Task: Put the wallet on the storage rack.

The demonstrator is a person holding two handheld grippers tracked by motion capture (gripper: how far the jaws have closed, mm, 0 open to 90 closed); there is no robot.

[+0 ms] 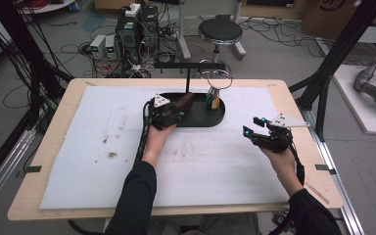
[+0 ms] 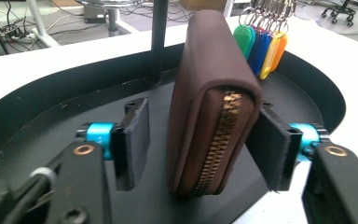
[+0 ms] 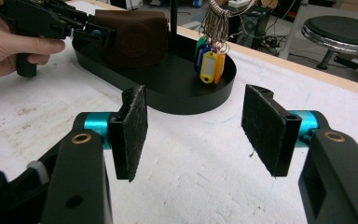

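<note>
While the white-covered worktop (image 1: 103,161) carries the black oval tray (image 1: 218,119) at twelve o'clock, the brown zip wallet (image 2: 205,116) stands on edge inside it, just at nine o'clock of the tagged key bunch (image 1: 214,100). Left gripper (image 2: 200,140) straddles the wallet, fingers (image 2: 133,140) spread, left pad clear, right pad near or touching. Placing looks done; backing away remains. Right gripper (image 3: 200,123) hangs at four o'clock, wide open, empty.
</note>
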